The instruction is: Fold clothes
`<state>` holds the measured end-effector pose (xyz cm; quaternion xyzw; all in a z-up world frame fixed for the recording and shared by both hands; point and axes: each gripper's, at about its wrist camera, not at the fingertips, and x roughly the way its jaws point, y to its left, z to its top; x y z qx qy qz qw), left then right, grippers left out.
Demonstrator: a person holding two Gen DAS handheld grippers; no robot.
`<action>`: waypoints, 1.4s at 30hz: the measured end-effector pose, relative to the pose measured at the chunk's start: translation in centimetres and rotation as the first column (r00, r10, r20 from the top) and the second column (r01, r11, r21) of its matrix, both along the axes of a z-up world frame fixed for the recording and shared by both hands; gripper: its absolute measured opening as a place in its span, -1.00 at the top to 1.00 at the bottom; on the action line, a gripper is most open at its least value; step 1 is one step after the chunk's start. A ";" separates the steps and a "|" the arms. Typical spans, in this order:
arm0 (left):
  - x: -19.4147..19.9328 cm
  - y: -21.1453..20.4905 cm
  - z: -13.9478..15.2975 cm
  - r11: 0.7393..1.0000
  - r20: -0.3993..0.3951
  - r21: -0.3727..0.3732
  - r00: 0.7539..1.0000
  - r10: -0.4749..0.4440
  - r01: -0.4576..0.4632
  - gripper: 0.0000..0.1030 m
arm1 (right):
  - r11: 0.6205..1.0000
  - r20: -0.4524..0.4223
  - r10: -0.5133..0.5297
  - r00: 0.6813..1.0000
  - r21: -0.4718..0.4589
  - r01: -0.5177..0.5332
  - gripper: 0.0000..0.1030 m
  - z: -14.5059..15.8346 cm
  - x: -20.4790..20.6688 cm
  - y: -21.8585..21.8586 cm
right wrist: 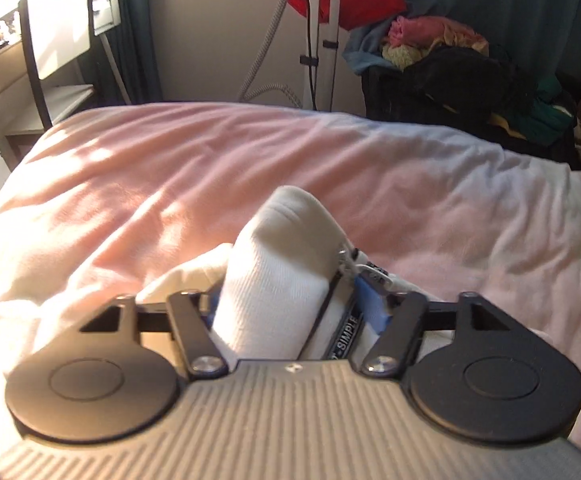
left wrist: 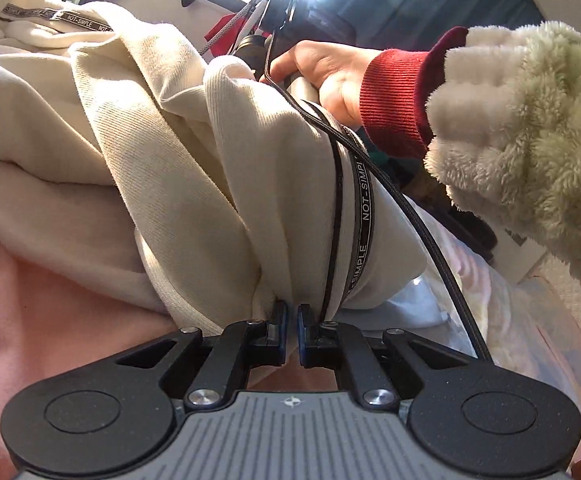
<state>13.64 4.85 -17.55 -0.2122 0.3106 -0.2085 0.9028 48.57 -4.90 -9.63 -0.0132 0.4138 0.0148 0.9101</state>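
Note:
A cream garment (left wrist: 170, 160) with a black "NOT-SIMPLE" stripe (left wrist: 364, 216) is lifted off the pink blanket (left wrist: 30, 320) on the bed. My left gripper (left wrist: 291, 312) is shut on its lower edge, the fingers almost together. At the garment's far end a hand (left wrist: 330, 76) with a red cuff and a fuzzy sleeve holds the other gripper, mostly hidden behind the cloth. In the right wrist view, my right gripper (right wrist: 290, 300) is shut on a thick bunched fold of the same garment (right wrist: 282, 264), beside a metal zip pull (right wrist: 346, 260).
A black cable (left wrist: 430, 232) runs over the garment. The pink blanket (right wrist: 210, 160) covers the bed ahead. Beyond it stand a chair (right wrist: 58, 40), a white pole stand (right wrist: 326, 40) and a dark basket heaped with clothes (right wrist: 450, 76).

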 end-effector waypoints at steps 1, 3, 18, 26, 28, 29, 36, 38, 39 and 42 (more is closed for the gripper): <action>0.1 0.0 0.0 1.000 0.001 -0.001 1.000 -0.001 0.001 0.90 | 1.000 -0.012 -0.011 1.000 0.004 0.011 0.64 0.1 0.2 -0.2; 0.2 0.0 0.0 1.000 0.008 0.005 1.000 -0.005 0.005 0.90 | 1.000 -0.004 -0.017 1.000 0.009 0.017 0.78 0.9 0.0 -0.7; -2.9 -1.9 2.3 0.991 0.117 0.107 0.988 -0.096 0.083 0.49 | 0.916 0.405 -0.374 0.834 0.301 0.265 0.89 17.9 -18.1 -22.7; -5.6 -3.9 3.5 0.971 0.176 0.180 0.967 -0.187 0.155 0.20 | 0.696 0.282 -0.675 0.682 0.549 0.463 0.89 10.6 -34.0 -36.6; -5.7 -4.2 3.3 0.959 0.171 0.217 0.960 -0.221 0.182 0.18 | 0.618 0.204 -0.734 0.647 0.595 0.513 0.89 7.4 -37.8 -39.3; -5.4 -4.3 3.3 0.952 0.166 0.238 0.957 -0.238 0.195 0.17 | 0.571 0.152 -0.761 0.631 0.617 0.541 0.89 5.6 -39.2 -40.3; -6.1 -5.6 3.0 0.930 0.090 0.274 0.956 -0.278 0.244 0.04 | 0.401 -0.111 -0.787 0.607 0.656 0.640 0.89 -3.4 -44.0 -43.0; -6.6 -5.9 3.0 0.926 0.082 0.284 0.956 -0.280 0.247 -0.01 | 0.405 -0.147 -0.770 0.621 0.639 0.654 0.88 -4.6 -44.3 -42.9; -6.9 -6.1 3.0 0.925 0.078 0.286 0.956 -0.282 0.249 -0.06 | 0.401 -0.173 -0.761 0.625 0.632 0.663 0.88 -5.2 -44.2 -43.0; -6.4 -7.1 3.3 0.926 0.069 0.286 0.959 -0.276 0.246 -0.32 | 0.376 -0.257 -0.723 0.641 0.632 0.677 0.85 -7.0 -44.2 -43.0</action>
